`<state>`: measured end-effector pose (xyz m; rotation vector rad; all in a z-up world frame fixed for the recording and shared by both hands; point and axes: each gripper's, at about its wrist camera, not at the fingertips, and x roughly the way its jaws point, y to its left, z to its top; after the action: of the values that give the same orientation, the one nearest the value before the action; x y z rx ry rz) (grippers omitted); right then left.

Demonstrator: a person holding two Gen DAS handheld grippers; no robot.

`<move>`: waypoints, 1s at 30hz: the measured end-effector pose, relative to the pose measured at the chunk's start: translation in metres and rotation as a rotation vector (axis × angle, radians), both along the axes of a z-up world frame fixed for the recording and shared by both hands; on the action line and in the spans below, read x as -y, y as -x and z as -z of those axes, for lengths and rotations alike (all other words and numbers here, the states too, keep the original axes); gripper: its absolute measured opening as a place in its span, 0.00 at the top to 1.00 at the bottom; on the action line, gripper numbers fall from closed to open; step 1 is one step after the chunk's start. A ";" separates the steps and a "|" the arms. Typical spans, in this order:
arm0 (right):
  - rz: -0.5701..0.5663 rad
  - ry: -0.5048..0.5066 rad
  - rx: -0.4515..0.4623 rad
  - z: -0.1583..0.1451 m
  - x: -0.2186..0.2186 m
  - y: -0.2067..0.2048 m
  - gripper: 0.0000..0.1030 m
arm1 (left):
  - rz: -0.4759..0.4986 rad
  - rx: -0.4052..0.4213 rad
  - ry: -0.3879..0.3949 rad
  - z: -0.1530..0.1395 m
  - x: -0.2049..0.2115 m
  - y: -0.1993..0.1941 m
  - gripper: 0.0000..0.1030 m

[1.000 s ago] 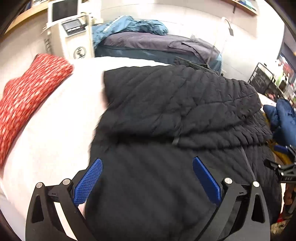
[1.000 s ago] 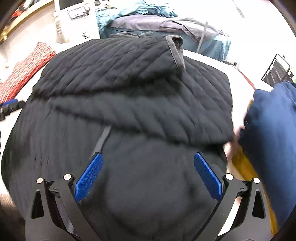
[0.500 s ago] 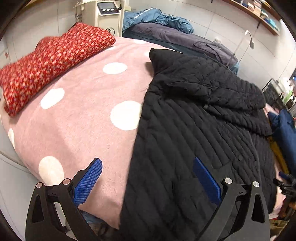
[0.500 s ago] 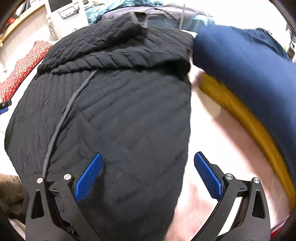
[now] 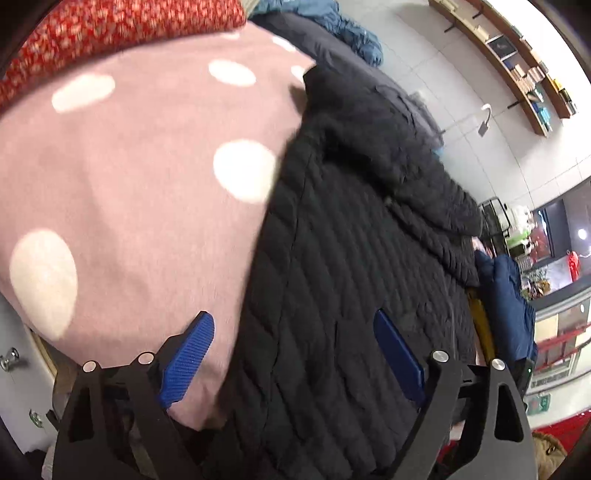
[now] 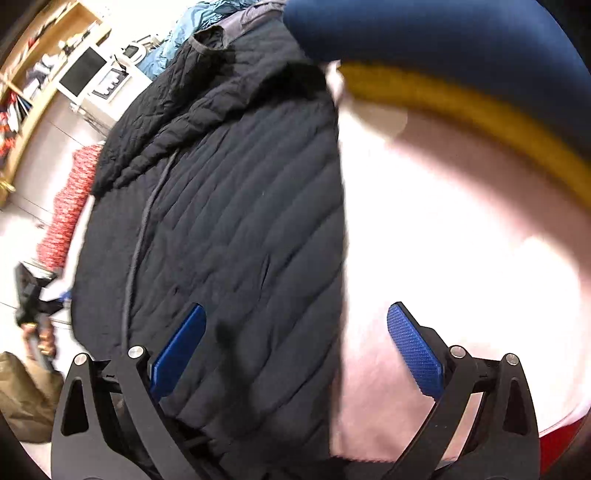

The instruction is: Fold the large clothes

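Observation:
A black quilted jacket [image 5: 351,280] lies spread flat on a pink bedspread with white dots [image 5: 122,177], its hood end far from me. My left gripper [image 5: 293,325] hangs over the jacket's lower left edge. Its jaws are closing, with the edge and some bedspread between the blue pads, which do not press on anything. In the right wrist view, the jacket [image 6: 236,229] fills the left half. My right gripper [image 6: 297,314] stands open over its lower right edge, one pad above the jacket and the other above the bedspread [image 6: 443,266].
A folded red patterned cloth [image 5: 122,26] lies at the bed's far left. Folded navy [image 6: 436,33] and yellow [image 6: 461,110] clothes lie just right of the jacket. More clothes are piled behind the bed, near a white machine [image 6: 96,77]. The bed's front edge is right below both grippers.
Both grippers have swung apart and sunk, from above the jacket's middle to its lower left and lower right edges. The left jaws have narrowed a little.

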<state>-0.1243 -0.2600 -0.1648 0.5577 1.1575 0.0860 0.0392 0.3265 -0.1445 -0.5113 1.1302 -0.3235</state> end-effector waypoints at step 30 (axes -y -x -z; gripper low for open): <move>-0.042 -0.278 -0.015 0.020 -0.011 0.019 0.74 | 0.116 -0.085 -0.011 0.020 0.036 0.025 0.85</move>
<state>-0.1431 -0.2485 -0.1851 0.7807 1.1799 0.2821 0.0141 0.2901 -0.1650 -0.4537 1.2460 -0.3989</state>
